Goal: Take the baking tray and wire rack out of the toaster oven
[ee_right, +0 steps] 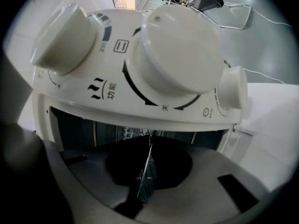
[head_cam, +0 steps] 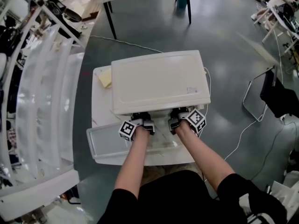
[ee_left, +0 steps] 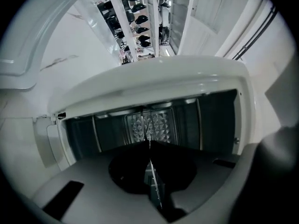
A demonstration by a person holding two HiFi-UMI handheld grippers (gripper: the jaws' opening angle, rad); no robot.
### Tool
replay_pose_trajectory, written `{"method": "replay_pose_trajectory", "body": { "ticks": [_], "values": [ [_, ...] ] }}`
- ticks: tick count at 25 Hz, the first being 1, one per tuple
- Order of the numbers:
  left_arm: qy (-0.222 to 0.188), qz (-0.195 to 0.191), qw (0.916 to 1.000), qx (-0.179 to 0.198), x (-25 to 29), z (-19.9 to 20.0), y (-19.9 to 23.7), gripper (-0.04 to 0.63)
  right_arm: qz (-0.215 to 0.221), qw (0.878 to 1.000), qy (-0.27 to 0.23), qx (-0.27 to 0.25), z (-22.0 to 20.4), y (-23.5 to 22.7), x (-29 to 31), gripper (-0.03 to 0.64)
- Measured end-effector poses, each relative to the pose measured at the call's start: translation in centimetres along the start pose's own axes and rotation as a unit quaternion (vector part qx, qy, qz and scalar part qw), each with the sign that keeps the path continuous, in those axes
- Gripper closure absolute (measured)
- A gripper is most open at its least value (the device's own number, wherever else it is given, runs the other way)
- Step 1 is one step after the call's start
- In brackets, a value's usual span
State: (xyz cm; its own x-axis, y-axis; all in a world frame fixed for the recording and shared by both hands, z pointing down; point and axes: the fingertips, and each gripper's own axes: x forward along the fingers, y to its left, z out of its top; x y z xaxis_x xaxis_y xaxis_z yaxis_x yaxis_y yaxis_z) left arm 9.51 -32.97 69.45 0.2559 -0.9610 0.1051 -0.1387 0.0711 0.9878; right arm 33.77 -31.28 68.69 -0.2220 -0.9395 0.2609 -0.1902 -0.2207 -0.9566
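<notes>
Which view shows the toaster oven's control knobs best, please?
The right gripper view: three white control knobs fill its upper half. The head view shows only the top of the toaster oven; the left gripper view shows its open cavity, no knobs.

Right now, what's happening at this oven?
A person holds a gripper in each hand at the open front of a white toaster oven, which sits on a table with its door folded down. The left gripper and the right gripper both point into the opening, jaws together. Whether they pinch anything inside cannot be told. Nothing looks pulled out yet.
</notes>
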Motion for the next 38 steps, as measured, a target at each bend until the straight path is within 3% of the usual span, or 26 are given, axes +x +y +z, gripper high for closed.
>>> {"method": "replay_pose_trajectory", "body": {
  "ticks": [20,25,38],
  "values": [
    [0.021,-0.010,0.9994,-0.025,-6.6,-1.2,0.0,0.574,0.014,1.000,0.008,0.020,-2.2,-1.0,-6.3,0.586],
    [0.019,-0.023,0.9984,-0.047,-8.5,-1.6,-0.3,0.575,0.024,1.000,0.016,0.009,-2.9,-1.2,-8.0,0.586],
    [0.041,-0.027,0.9976,-0.049,-14.5,-2.7,-0.8,0.575,0.029,0.999,0.022,0.005,-4.6,-1.4,-14.0,0.586]
  ]
}}
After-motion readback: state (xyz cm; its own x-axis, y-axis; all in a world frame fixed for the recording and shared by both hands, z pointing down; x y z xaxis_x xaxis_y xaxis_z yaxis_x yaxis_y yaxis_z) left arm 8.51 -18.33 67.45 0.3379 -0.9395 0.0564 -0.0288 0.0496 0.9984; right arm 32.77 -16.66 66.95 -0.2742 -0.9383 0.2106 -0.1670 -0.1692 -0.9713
